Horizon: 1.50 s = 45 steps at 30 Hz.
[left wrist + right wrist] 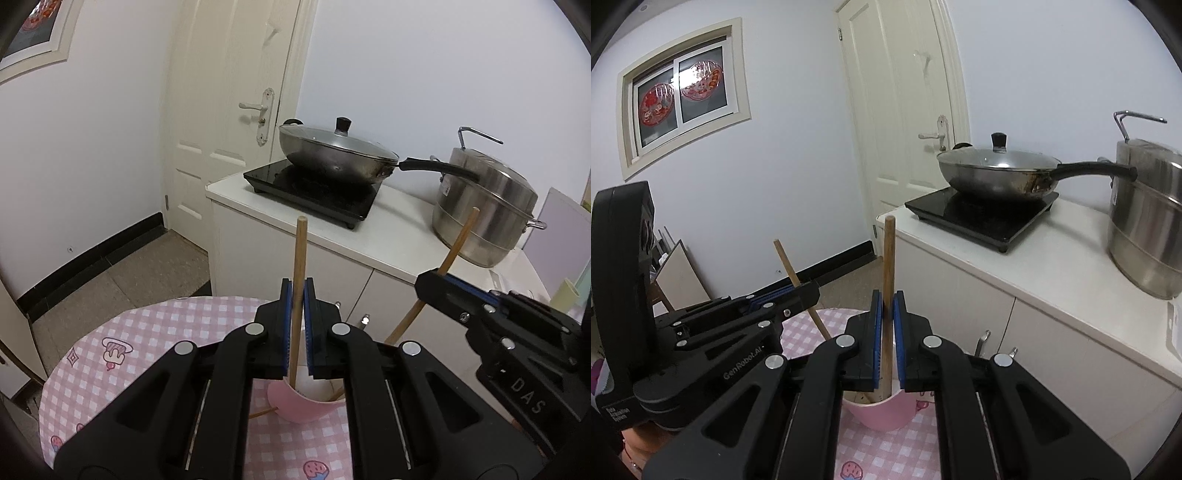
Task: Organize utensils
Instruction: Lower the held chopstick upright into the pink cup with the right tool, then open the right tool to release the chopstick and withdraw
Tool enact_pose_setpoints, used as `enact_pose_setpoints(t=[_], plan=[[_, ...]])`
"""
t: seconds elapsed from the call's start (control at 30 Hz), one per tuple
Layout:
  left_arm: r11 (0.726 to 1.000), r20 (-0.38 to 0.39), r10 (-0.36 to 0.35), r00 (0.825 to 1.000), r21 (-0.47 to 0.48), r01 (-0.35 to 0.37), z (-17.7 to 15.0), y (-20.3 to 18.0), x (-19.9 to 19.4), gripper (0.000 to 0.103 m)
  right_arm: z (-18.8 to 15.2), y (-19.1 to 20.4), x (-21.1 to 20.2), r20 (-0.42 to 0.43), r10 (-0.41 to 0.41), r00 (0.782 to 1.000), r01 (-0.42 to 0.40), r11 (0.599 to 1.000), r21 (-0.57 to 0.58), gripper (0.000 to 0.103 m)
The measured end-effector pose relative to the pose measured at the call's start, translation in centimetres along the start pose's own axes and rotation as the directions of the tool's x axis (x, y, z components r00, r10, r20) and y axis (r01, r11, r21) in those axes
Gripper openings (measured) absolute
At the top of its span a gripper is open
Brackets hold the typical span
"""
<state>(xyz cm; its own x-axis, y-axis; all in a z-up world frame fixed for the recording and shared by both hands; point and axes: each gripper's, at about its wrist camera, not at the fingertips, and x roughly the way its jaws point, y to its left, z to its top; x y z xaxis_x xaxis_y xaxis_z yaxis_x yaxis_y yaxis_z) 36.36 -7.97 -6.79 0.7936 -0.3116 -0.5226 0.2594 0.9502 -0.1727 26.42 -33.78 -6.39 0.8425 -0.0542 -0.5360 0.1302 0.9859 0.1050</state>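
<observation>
Over the pink checked table (147, 332), the left gripper (298, 295) is clenched on one wooden chopstick (298, 258) and the right gripper (885, 306) on another chopstick (888, 258). Both sticks reach down into the pink cup (882, 415), the left stick nearly upright and the right one leaning.

Left gripper (298, 295), right gripper (886, 308): both clamped, apparently angled down.

The cup (303, 404) stands on the table (147, 332) near its far edge, with two chopsticks, one (298, 280) and another (458, 242), reaching down into it. A third chopstick (263, 412) lies on the table just left of the cup. Behind the table, the counter (399, 236) carries a cooktop (314, 194) under a wok (332, 155), and a pot (487, 218) to its right.
</observation>
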Motion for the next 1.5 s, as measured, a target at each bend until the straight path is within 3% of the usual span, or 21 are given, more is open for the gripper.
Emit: enact_pose_setpoints(t=[0.13,0.2,0.27,0.3,0.33,0.43,0.93,1.2,1.5], plan=[[1.000,-0.016,-0.005,1.000,0.011,0.005,-0.1,-0.3,-0.3,0.008,-0.2,-0.2,-0.1,-0.009,-0.001,1.000,0.001,1.000,0.014,0.007],[1.000,-0.026,-0.008,1.000,0.012,0.009,-0.1,-0.3,-0.5,0.009,-0.2,-0.2,-0.4,-0.010,-0.002,1.000,0.003,1.000,0.019,0.013],[1.000,-0.033,-0.019,0.999,0.008,0.019,-0.2,-0.4,-0.8,0.025,-0.2,-0.1,-0.8,-0.005,-0.005,1.000,0.005,1.000,0.022,0.027],[1.000,-0.031,-0.020,0.999,0.005,0.020,-0.2,-0.4,-1.0,0.049,-0.2,0.1,-1.1,-0.002,-0.007,1.000,0.007,1.000,0.021,0.029],[1.000,-0.015,0.009,1.000,0.004,-0.009,-0.3,-0.5,-1.5,0.058,-0.2,0.0,-1.5,0.008,-0.009,1.000,0.009,1.000,0.027,0.030],[1.000,0.003,-0.003,1.000,0.002,0.003,-0.5,-0.4,-2.6,0.059,-0.1,0.1,-2.3,0.009,-0.013,1.000,0.013,1.000,0.028,0.031],[0.996,0.050,0.083,0.995,0.023,-0.084,-2.0,1.6,-10.5,0.066,-2.0,2.5,-6.9,0.021,-0.003,1.000,0.003,1.000,0.014,0.034],[0.989,-0.006,0.144,0.990,0.045,-0.143,-4.6,4.8,-13.4,0.067,-4.5,5.6,-7.2,-0.025,0.025,0.999,-0.026,1.000,-0.010,0.036],[0.987,-0.160,0.162,0.974,0.044,-0.157,-8.3,9.3,-12.4,0.066,-8.1,8.7,-4.1,-0.134,0.063,0.989,-0.066,0.998,-0.021,0.036]])
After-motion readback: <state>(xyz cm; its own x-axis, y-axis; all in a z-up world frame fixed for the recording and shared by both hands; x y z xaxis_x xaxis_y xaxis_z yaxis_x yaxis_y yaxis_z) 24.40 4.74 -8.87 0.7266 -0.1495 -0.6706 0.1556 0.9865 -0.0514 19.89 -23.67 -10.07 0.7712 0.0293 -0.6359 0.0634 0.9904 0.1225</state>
